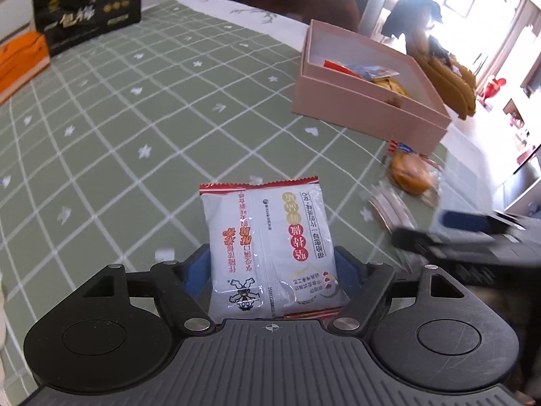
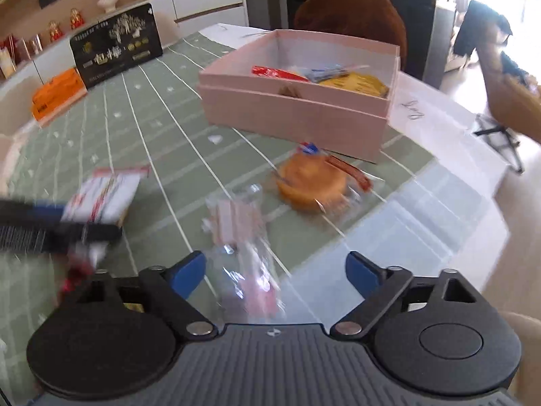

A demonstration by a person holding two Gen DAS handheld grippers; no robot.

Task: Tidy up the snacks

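Note:
My left gripper (image 1: 270, 264) is shut on a white and red snack packet (image 1: 267, 247) and holds it above the green checked tablecloth (image 1: 118, 135). That packet also shows in the right wrist view (image 2: 104, 196), held by the left gripper (image 2: 61, 223). My right gripper (image 2: 275, 270) is open over a clear packet of pink wafers (image 2: 243, 237), which lies between its fingers. A wrapped round orange cake (image 2: 311, 182) lies just beyond. The pink box (image 2: 297, 111) holds several snacks; it also shows in the left wrist view (image 1: 365, 101).
A black gift box (image 1: 88, 10) and an orange box (image 1: 20, 57) stand at the far left of the table. A brown chair (image 2: 355, 10) stands behind the pink box. The table's right edge (image 2: 473, 176) is bare glass. The right gripper (image 1: 473, 233) shows blurred at right.

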